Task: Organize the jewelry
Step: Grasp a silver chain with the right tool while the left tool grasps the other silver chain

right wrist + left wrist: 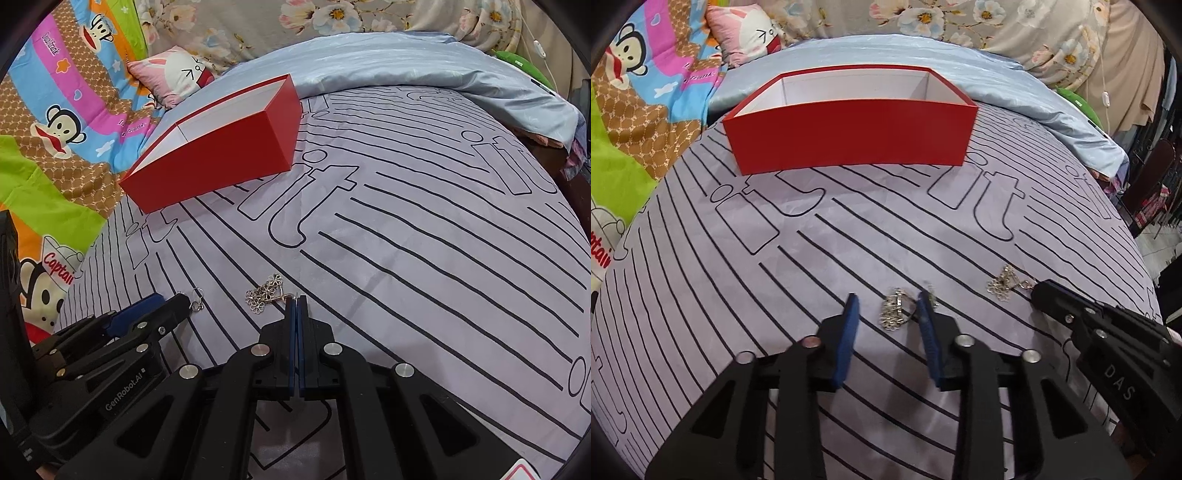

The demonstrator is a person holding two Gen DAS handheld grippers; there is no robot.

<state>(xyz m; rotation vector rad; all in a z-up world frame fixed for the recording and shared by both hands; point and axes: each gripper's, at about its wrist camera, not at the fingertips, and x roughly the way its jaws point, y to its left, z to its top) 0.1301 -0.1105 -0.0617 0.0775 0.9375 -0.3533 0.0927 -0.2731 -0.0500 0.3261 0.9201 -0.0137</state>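
Two jewelry pieces: one earring (895,312) between my parted left tongs (888,301), one flower chain (266,291) pinched at its end by my closed right tongs (296,298). One red box (849,136) lies well ahead.

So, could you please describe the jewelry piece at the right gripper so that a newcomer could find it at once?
Start at the red box on the striped bedsheet, then come toward the camera to the shut right gripper. The flower-link chain lies at its tips, larger than the small earring beside the left gripper.
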